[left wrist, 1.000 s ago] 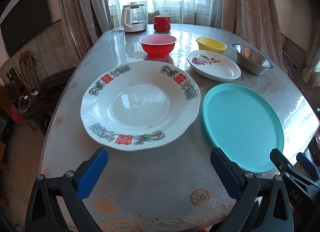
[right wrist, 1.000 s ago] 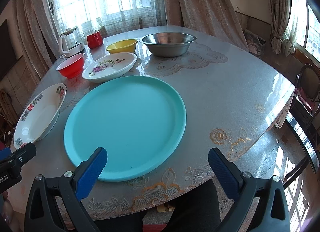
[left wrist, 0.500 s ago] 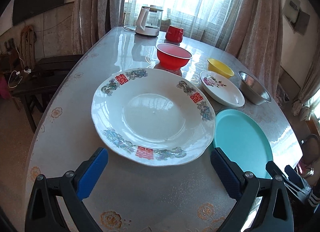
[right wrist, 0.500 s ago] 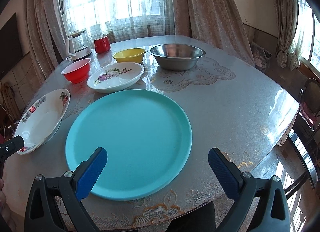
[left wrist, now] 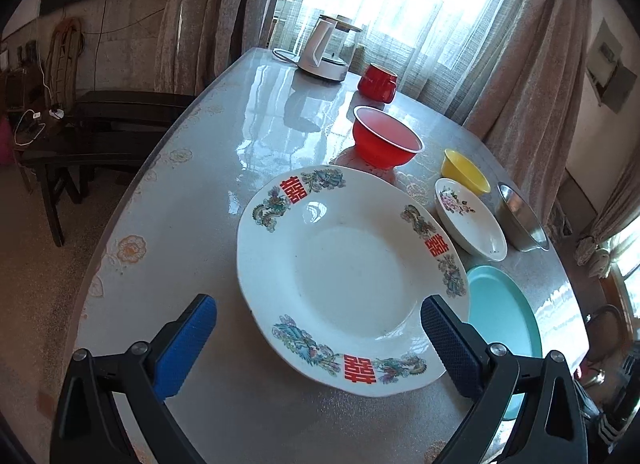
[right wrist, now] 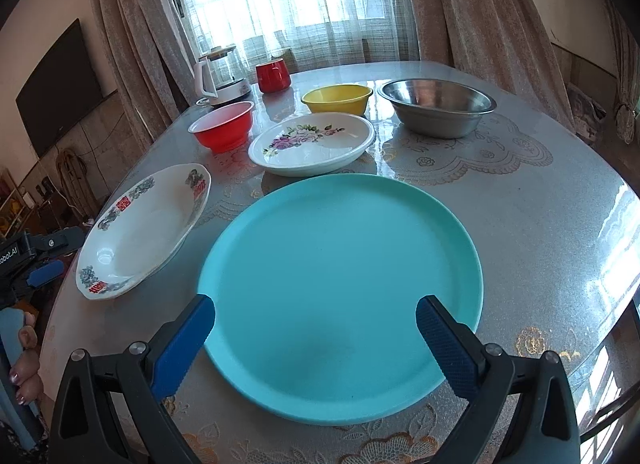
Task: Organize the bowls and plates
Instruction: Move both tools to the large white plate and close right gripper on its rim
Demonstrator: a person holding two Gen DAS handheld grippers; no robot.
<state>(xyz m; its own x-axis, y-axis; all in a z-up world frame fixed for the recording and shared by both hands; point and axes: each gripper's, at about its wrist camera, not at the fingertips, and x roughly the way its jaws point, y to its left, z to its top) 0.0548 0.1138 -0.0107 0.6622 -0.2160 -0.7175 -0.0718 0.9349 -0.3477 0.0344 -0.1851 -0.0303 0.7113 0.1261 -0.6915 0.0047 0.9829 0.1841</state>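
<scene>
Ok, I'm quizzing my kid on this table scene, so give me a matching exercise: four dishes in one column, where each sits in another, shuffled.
Things:
1. teal plate
2. steel bowl
3. red mug
4. dragon-pattern plate

Places:
A. beside the kettle
B. in front of the left gripper
C. to the right of the yellow bowl
D. in front of the right gripper

Pairs: 1-D, 2-C, 3-A, 4-B

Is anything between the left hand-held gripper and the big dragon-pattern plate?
Nothing visible. The left hand-held gripper is open, with only bare table before the dragon-pattern plate; the turquoise plate lies off to its right.
</scene>
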